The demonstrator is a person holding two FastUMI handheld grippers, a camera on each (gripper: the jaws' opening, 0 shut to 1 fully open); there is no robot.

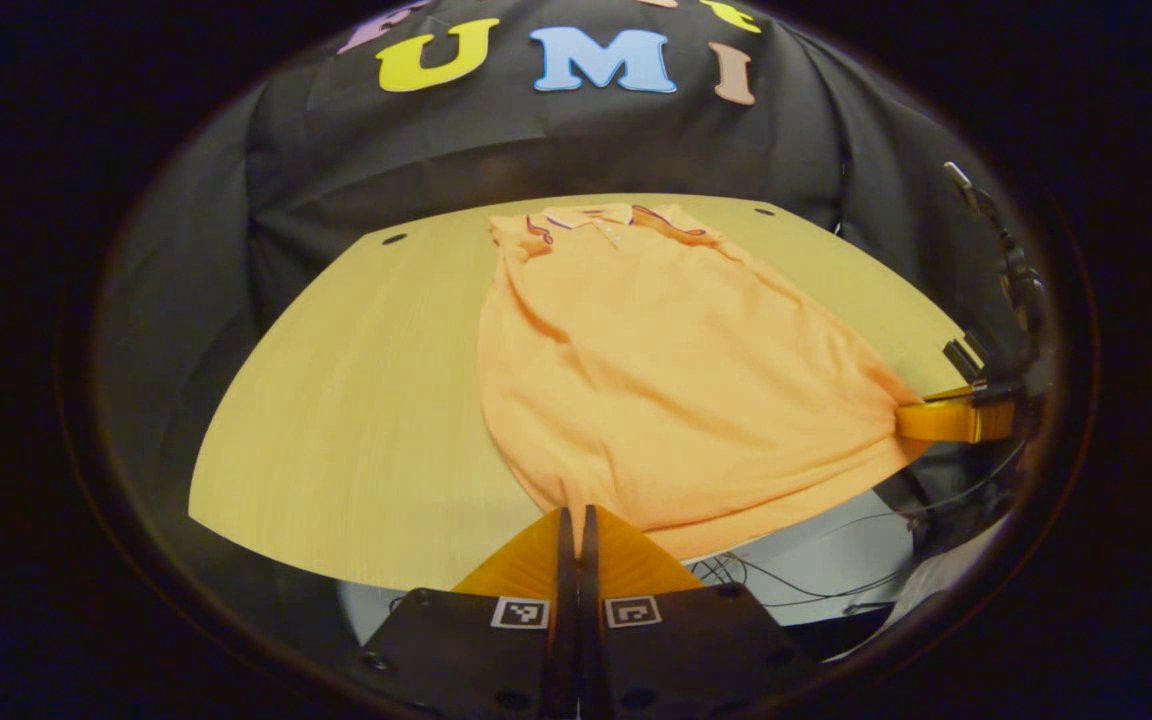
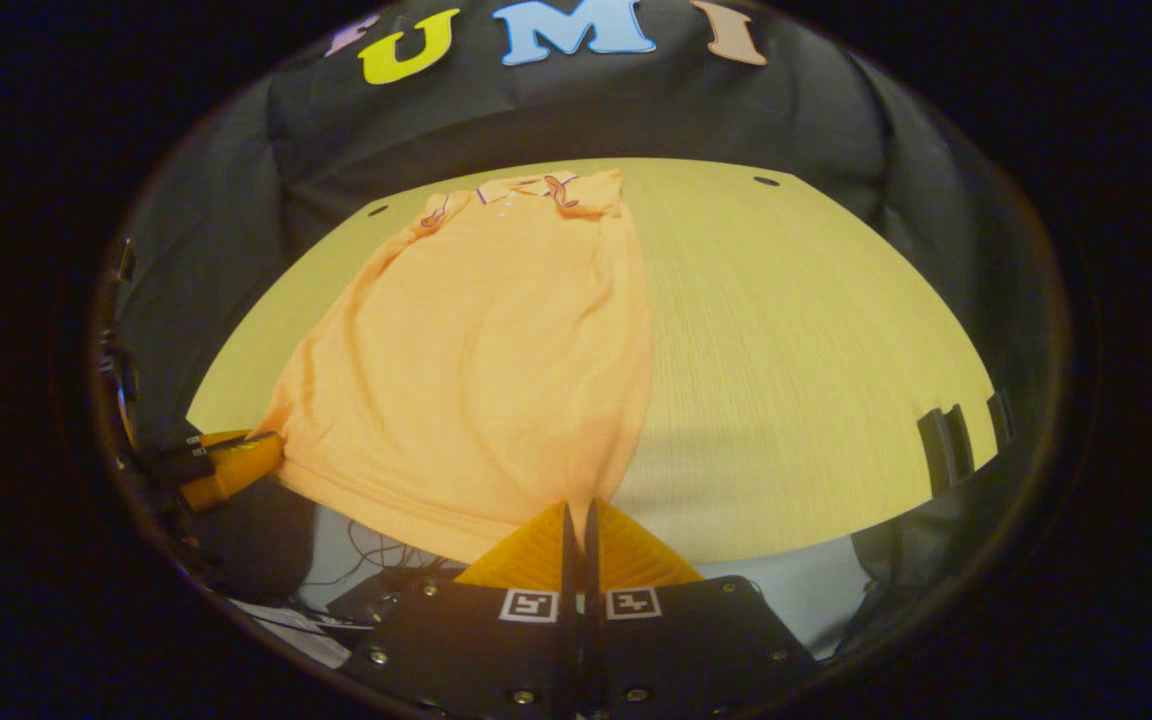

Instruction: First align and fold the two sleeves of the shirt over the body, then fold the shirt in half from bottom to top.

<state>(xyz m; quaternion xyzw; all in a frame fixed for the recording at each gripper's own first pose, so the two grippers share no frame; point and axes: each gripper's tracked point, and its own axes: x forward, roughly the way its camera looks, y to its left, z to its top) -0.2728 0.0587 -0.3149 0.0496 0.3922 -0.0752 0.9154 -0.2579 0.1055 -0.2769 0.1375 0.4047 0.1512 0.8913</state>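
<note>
Shirt (image 1: 656, 370) hem corners pinched in closed jaws of left gripper (image 1: 576, 515) and right gripper (image 2: 579, 510).

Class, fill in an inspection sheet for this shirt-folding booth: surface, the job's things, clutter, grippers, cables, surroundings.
Surface: wooden table, pale, with small dark holes near the far edge.
Job's things: orange shirt, collar at the far side, sleeves folded in, hem hanging over the near edge.
Clutter: nothing seen on the table.
Grippers: left gripper shut on the hem's left corner; right gripper shut on its right corner.
Cables: dark wires below the near edge.
Surroundings: black cloth wall behind the table.
</note>
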